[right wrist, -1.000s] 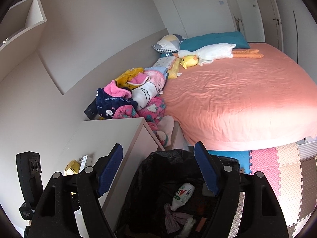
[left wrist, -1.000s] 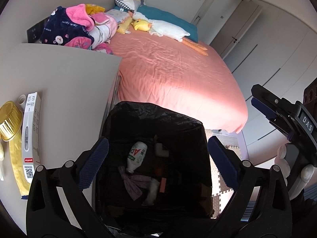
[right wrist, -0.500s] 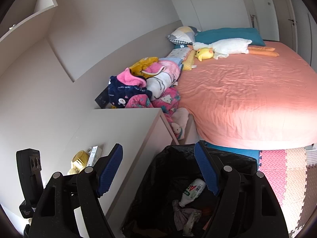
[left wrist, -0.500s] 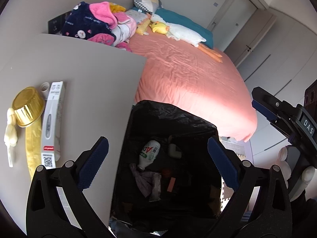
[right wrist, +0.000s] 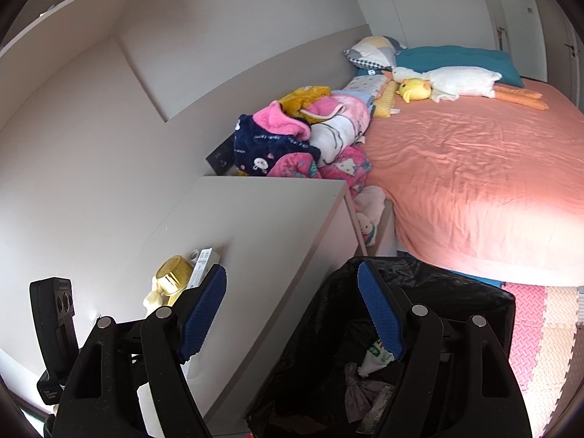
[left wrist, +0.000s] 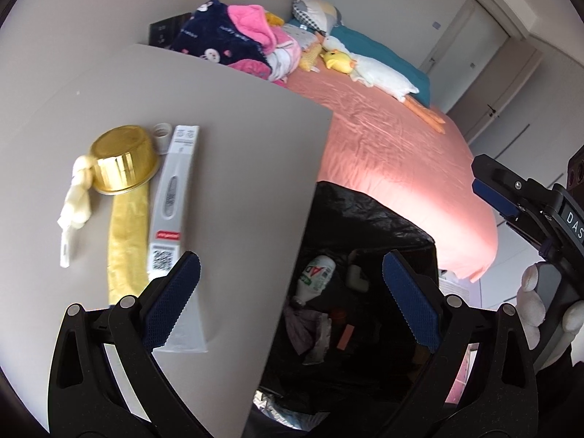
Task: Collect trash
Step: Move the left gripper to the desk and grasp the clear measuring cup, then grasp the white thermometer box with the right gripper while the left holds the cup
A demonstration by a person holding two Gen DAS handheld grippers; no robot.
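Observation:
A black-lined trash bin (left wrist: 372, 211) (right wrist: 430, 281) stands beside a grey cabinet top (left wrist: 226, 153) (right wrist: 262, 226). Inside it lie a white bottle (left wrist: 315, 275) (right wrist: 376, 359) and crumpled wrappers (left wrist: 306, 328). On the cabinet rest a grey-white long box (left wrist: 171, 189) (right wrist: 202, 259), a gold foil cup (left wrist: 122, 164) (right wrist: 173, 272), a yellow cloth strip (left wrist: 126, 241), a white cap (left wrist: 162, 133) and a pale knotted wrapper (left wrist: 76, 200). My left gripper (left wrist: 290, 299) is open and empty, straddling the cabinet's edge. My right gripper (right wrist: 290, 314) is open too, nothing between its fingers.
A bed with a pink sheet (right wrist: 474, 182) fills the right side, with a heap of clothes (right wrist: 303, 135), pillows and a plush duck (right wrist: 414, 89). Foam floor mats (right wrist: 540, 339) lie beside the bin. Wardrobe doors (left wrist: 511, 84) stand behind. A gloved hand (left wrist: 536, 314) holds the other gripper.
Both grippers have shifted left from over the bin toward the cabinet top. The box, gold cup and yellow strip have come further into view. Both stay open and empty.

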